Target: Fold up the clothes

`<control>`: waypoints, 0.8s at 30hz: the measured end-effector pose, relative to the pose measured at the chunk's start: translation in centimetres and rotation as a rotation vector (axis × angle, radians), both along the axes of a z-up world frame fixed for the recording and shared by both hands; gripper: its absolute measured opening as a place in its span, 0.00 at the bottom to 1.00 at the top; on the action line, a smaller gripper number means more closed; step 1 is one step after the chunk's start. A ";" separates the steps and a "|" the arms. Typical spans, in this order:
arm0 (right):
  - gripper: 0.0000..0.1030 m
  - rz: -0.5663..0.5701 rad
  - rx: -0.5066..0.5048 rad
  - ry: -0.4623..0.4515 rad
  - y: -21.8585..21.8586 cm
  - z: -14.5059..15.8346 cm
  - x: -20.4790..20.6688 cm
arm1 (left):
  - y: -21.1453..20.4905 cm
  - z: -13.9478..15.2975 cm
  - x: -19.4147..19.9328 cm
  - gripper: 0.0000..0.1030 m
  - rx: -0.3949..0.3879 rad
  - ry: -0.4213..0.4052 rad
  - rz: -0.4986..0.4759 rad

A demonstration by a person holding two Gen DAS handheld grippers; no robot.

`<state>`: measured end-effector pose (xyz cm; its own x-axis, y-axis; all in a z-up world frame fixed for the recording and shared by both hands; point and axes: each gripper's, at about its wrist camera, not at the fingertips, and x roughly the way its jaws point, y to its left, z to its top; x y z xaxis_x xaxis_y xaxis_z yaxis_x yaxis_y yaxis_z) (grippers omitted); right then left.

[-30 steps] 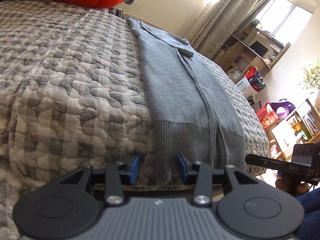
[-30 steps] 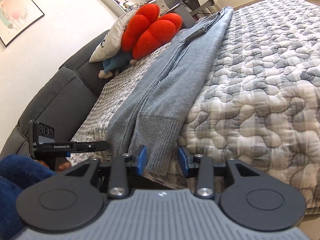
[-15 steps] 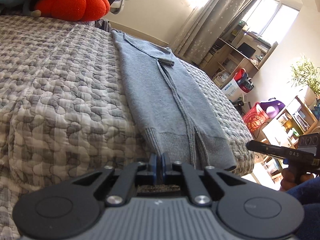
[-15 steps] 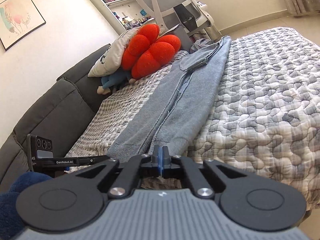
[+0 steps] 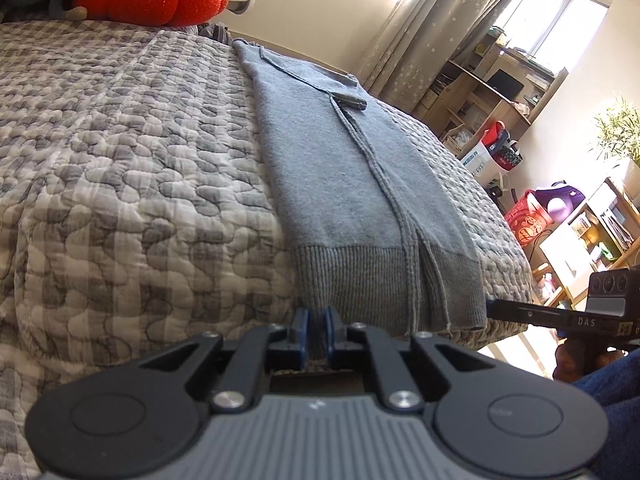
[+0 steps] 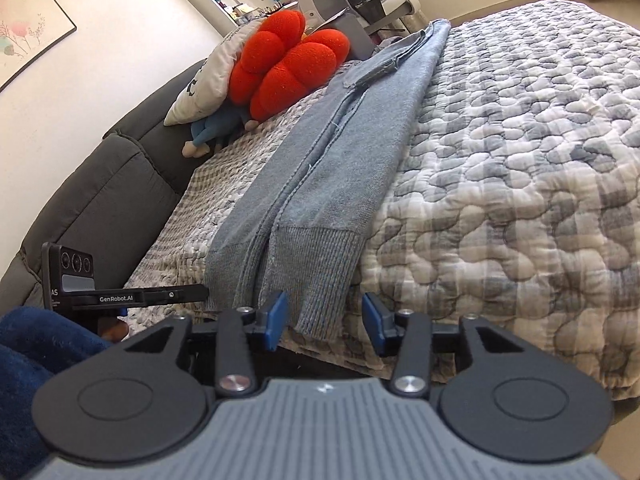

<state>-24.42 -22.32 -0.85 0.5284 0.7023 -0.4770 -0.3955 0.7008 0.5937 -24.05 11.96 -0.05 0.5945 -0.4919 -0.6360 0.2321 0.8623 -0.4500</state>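
Left fingers [image 5: 298,326] are pinched on the ribbed hem corner of the grey sweater [image 5: 344,184]; my left gripper [image 5: 316,330] has it at the near bed edge. Right gripper [image 6: 325,318] is spread wide, hem corner between the pads, not touching. Sweater lies folded lengthwise on the quilted bedspread [image 6: 520,160], running toward the red cushion [image 6: 288,64].

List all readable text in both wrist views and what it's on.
"DAS": side of the right gripper, seen in the left wrist view.
"GenRobot.AI": arm of the left gripper, seen in the right wrist view.
"AS": same gripper's camera block, cut off.
White storage box print, book spines: too small to read.
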 end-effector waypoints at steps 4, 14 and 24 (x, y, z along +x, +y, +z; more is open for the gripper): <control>0.39 0.014 -0.006 0.004 0.5 -0.1 0.0 | -0.1 -0.2 0.1 0.08 -0.001 0.003 0.000; 0.09 0.024 0.008 -0.008 0.9 0.7 -0.5 | 0.1 0.4 -0.1 0.05 -0.031 -0.025 -0.015; 0.09 -0.014 0.034 -0.109 0.7 3.8 0.4 | 0.2 3.3 2.5 0.04 -0.072 -0.060 0.025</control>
